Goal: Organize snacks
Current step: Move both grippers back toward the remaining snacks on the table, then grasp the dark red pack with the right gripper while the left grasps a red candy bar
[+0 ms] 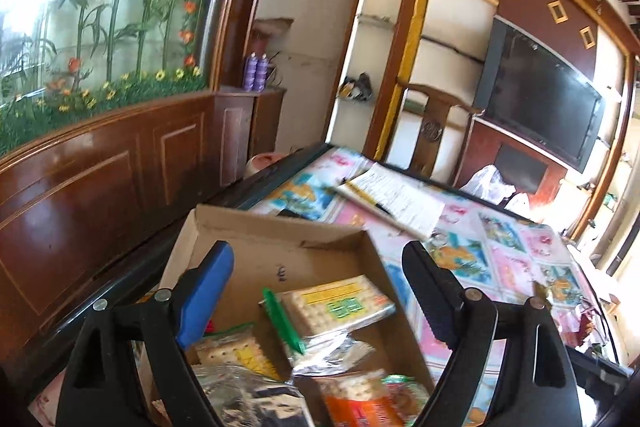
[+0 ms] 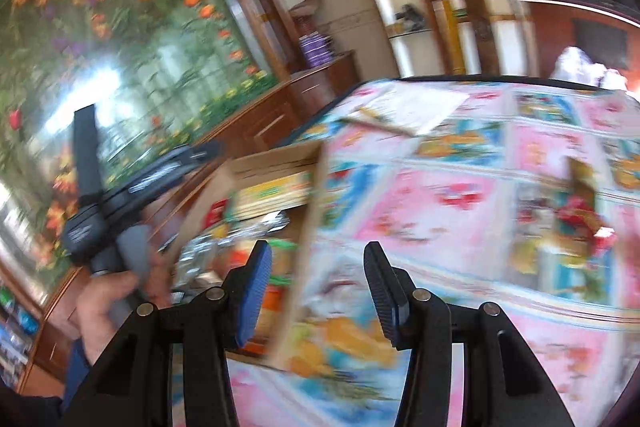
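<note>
Wood-panelled walls and a large floral mural surround a counter (image 1: 500, 255) covered with a bright pink and blue patterned cloth. A dark television hangs on the far wall, and a sheaf of papers (image 1: 394, 201) lies on the cloth beyond the work area.

An open cardboard box (image 1: 280, 251) sits at the counter's near left corner. It already holds several snacks: a clear pack of pale crackers with a yellow and green label (image 1: 340, 305), a second cracker pack (image 1: 232, 351), crinkled silver wrappers and an orange packet (image 1: 360, 403). A green pen-like object (image 1: 282, 321) lies among them. Most of the sorting looks done, judging by how full the box is. At least one item appears left outside: in the right wrist view, a colourful red and gold snack packet (image 2: 580, 211) rests on the cloth, well apart from the box, though blur hides its details.

The left gripper (image 1: 320, 291) hangs over the box, tilted downward, its jaws spread wide with nothing between them; the cracker packs lie below, untouched. In the right wrist view a person's hand (image 2: 108, 303) grips the handle of that left tool beside the box.

The right gripper (image 2: 316, 287) points down across the counter near the box's right wall, jaws partly open and empty. Heavy blur suggests it is swinging, probably toward the remaining packet.
</note>
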Demonstrator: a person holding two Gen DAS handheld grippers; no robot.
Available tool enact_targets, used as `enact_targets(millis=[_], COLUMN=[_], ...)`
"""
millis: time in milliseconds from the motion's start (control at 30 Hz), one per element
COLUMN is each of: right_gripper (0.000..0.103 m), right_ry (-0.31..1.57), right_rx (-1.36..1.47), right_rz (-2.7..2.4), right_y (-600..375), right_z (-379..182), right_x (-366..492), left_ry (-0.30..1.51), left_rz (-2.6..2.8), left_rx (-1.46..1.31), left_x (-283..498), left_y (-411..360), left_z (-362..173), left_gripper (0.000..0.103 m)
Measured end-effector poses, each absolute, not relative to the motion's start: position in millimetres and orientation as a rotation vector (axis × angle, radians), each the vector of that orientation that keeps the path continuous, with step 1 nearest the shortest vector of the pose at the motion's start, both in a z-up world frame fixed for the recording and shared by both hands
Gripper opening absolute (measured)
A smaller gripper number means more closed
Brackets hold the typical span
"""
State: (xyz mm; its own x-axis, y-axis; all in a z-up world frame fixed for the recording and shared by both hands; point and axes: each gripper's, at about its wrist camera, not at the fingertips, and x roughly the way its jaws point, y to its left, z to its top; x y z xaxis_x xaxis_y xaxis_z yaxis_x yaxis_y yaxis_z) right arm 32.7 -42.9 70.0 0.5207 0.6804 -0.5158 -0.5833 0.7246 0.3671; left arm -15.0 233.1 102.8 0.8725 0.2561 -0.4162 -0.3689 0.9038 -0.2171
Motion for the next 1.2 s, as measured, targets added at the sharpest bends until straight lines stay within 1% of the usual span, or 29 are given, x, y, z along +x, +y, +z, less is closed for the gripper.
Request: enact_targets(millis=[200, 267, 367, 467, 533, 633, 733, 967, 1033, 1067, 1100, 1200], right_gripper=[0.052, 0.052, 0.053, 0.053, 0.052, 0.052, 0.052, 0.052, 0.051, 0.036, 0.034, 0.034], right_ry=[0.668, 0.662, 0.692, 0.75, 0.769, 0.798, 0.835, 0.922, 0.973, 0.967, 0.964, 0.941], right_rx=[0.207, 0.233, 0.24, 0.227, 0.234, 0.218, 0.152, 0.006, -0.035, -0.045, -0.056, -0.055], right_rz=[0.539, 0.454, 0.3, 0.221, 0.201, 0.176, 0.137, 0.085, 0.076, 0.068, 0.059, 0.079], right_y=[-128, -157, -203, -231, -241, -245, -241, -224, -217, -215, -213, -206], right_z=[76, 80, 81, 72, 68, 59, 51, 32, 22, 20, 19, 28], right_x=[66, 76, 96, 115, 125, 137, 146, 168, 174, 175, 174, 171], left_ry=[0.413, 0.447, 0.509, 0.619, 0.686, 0.745, 0.781, 0.78, 0.782, 0.777, 0.77, 0.757], left_rz=[0.197, 0.113, -0.031, -0.147, -0.203, -0.219, -0.225, -0.139, -0.14, -0.136, -0.13, -0.117], left_rx=[-0.302, -0.308, -0.336, -0.332, -0.294, -0.223, -0.167, -0.21, -0.239, -0.241, -0.241, -0.256], left_x=[-19, -13, 2, 25, 40, 49, 52, 58, 59, 59, 58, 57], left_y=[187, 159, 120, 69, 30, -4, -10, 22, 30, 32, 33, 38], left_z=[130, 139, 139, 121, 100, 71, 53, 51, 52, 54, 56, 59], left_gripper=[0.087, 0.09, 0.091, 0.09, 0.09, 0.09, 0.09, 0.09, 0.09, 0.09, 0.09, 0.09])
